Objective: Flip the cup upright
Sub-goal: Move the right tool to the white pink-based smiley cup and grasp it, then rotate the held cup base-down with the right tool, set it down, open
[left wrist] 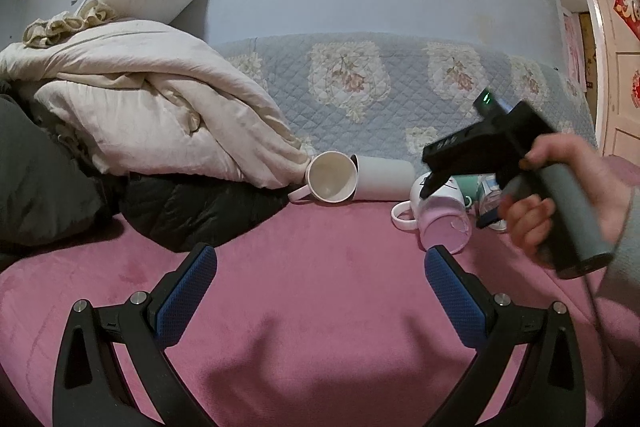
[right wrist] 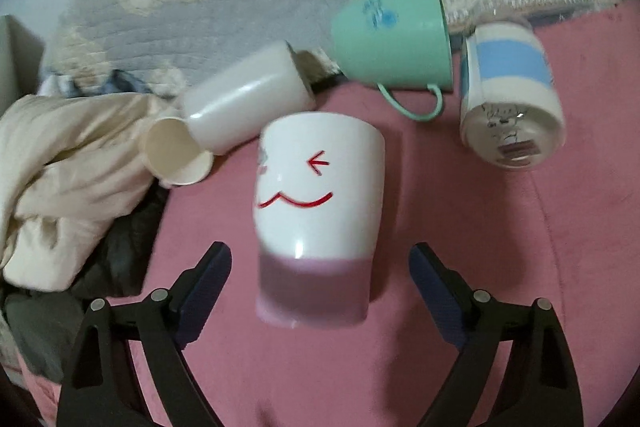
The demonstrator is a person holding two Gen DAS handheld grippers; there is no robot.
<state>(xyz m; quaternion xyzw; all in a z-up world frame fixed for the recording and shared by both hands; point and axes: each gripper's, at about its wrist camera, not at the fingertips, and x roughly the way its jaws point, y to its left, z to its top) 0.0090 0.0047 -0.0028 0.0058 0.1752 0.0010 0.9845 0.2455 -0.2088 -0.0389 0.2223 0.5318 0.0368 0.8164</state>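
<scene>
A white and pink cup with a red smiling face (right wrist: 316,219) lies on its side on the pink blanket (right wrist: 480,267), its pink base toward my right gripper (right wrist: 320,267). That gripper is open, one finger on each side of the cup's base, not touching it. In the left wrist view the same cup (left wrist: 438,217) lies at the right, under the hand-held right gripper (left wrist: 428,187). My left gripper (left wrist: 320,263) is open and empty over the blanket, well short of the cups.
Other cups lie on their sides: a cream mug (left wrist: 330,183), a white tumbler (right wrist: 248,99), a green mug (right wrist: 396,39) and a white and blue cup (right wrist: 512,95). A heap of cream bedding (left wrist: 160,107) and dark clothing (left wrist: 192,211) lies at the left. A quilted grey cover (left wrist: 400,83) lies behind.
</scene>
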